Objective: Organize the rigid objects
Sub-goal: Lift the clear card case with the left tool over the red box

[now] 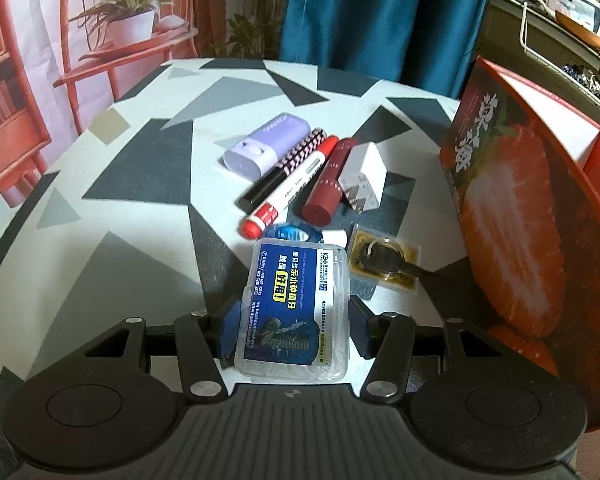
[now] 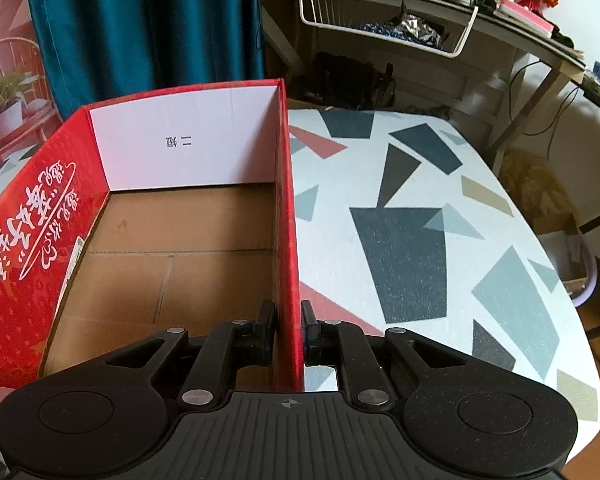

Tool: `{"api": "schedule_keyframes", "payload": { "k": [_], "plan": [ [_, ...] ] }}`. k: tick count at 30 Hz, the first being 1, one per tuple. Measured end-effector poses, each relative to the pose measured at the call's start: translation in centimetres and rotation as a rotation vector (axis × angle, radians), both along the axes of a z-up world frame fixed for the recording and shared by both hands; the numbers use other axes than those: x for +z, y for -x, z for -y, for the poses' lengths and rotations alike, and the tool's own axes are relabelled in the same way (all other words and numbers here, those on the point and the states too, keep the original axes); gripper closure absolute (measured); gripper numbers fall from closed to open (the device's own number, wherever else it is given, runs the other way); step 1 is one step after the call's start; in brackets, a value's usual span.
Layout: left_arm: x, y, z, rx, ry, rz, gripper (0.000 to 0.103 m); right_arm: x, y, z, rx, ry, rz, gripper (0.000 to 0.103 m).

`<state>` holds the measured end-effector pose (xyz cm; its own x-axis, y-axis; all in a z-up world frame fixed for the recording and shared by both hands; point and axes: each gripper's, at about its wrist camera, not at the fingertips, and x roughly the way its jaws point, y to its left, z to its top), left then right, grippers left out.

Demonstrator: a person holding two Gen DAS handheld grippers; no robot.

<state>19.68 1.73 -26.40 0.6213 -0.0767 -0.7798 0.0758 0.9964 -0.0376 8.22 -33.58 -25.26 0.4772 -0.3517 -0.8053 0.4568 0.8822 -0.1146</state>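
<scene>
Left gripper [image 1: 294, 322] clamps plastic case [image 1: 296, 312]; right gripper [image 2: 289, 326] apparently pinches box wall [image 2: 288, 216].

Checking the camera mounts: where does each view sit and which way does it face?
Left wrist: on the left gripper, angled down at the table; its fingers clamp a clear plastic case, pens beyond.
Right wrist: on the right gripper, angled down; fingers pinch the red box wall.
Shared: red box, patterned table, teal curtain.
</scene>
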Motion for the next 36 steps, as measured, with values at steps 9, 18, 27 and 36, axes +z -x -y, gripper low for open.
{"api": "schedule_keyframes", "payload": {
  "k": [9,18,27,36],
  "plan": [
    [3.5,-0.6,0.4,-0.049,0.005,0.087,0.046,-0.4,-0.3,0.2,0.007,-0.011,-0.028,0.091],
    [8.3,-1.9,3.1,-0.154,0.051,0.180,0.046,-0.4,-0.3,0.1,0.008,-0.010,-0.034,0.091],
    [9.9,-1.6,7.2,-0.271,0.110,0.207,0.046,-0.3,-0.3,0.2,0.006,-0.012,-0.031,0.091],
    [9.4,-3.5,10.9,-0.447,0.129,0.189,0.046,-0.3,-0.3,0.2,0.007,-0.011,-0.031,0.091]
  ]
}}
